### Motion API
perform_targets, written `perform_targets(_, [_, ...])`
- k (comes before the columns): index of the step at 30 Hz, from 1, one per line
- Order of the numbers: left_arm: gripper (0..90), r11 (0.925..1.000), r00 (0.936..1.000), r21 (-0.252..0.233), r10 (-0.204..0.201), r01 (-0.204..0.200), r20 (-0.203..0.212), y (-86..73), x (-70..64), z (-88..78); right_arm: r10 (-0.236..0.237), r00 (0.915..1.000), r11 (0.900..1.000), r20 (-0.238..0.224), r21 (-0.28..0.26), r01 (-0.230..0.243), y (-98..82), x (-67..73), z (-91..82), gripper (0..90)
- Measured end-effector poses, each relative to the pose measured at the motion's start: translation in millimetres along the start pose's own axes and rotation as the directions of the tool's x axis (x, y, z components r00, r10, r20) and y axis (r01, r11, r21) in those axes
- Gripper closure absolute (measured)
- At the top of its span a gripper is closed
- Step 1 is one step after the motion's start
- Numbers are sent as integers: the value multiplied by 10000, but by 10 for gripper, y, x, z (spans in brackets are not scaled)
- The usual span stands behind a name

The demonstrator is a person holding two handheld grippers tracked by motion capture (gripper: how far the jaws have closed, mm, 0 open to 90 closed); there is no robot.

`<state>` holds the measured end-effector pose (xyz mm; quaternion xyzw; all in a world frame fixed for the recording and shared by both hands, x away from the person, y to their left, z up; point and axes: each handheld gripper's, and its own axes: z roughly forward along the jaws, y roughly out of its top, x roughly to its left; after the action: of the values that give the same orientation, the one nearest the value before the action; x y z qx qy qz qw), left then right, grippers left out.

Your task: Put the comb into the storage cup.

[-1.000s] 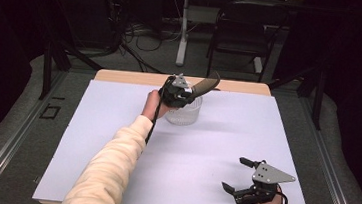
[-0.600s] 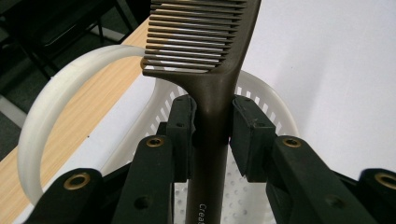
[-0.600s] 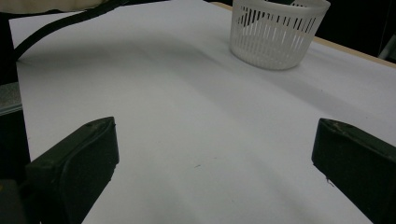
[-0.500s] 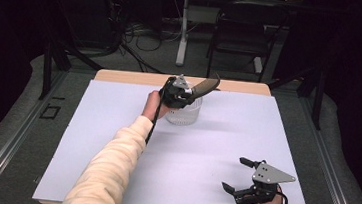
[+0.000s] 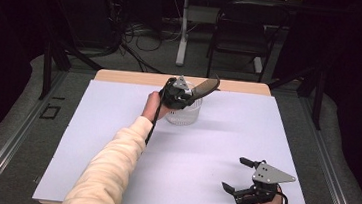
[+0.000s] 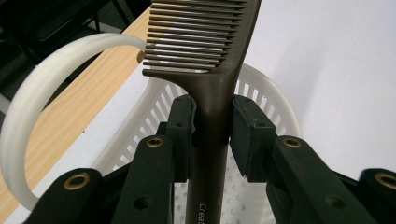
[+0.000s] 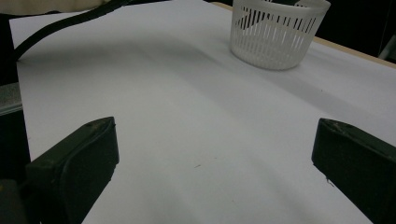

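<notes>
A dark brown comb (image 5: 206, 86) sticks up and to the right out of my left gripper (image 5: 188, 94), held over a white slotted basket (image 5: 186, 114) at the back middle of the table. In the left gripper view the jaws are shut on the comb's handle (image 6: 212, 116), just below the teeth, with the basket's rim (image 6: 275, 93) right behind. A white curved hairband (image 6: 46, 77) arcs up at the left, its end near the comb's teeth. My right gripper (image 5: 233, 174) rests low at the front right, open and holding nothing, and the basket (image 7: 275, 35) stands far ahead of it.
A white sheet (image 5: 116, 126) covers the table, with a wooden strip (image 5: 131, 77) along its far edge. The left gripper's cable (image 7: 60, 25) trails over the sheet. A dark chair (image 5: 241, 32) and floor cables lie beyond the table.
</notes>
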<state>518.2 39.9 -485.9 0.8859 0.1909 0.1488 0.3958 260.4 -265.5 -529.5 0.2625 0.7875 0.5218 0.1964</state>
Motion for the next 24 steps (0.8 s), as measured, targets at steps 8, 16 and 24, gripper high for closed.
perform_targets(8, [702, 9999, 10000, 123, 41, -42, 59, -14, -5, 13, -15, 10000, 10000, -8, 3, 15, -1, -1, 0, 3])
perform_targets(16, [514, 9998, 9996, 141, -156, 153, 225, -15, 4, -19, 6, 10000, 10000, 8, 5, -6, 1, 2, -2, 3])
perform_targets(24, [387, 9967, 9984, 579, -566, 561, 57, -41, 36, -100, -31, 10000, 10000, 6, 10, 31, 1, -1, 0, 3])
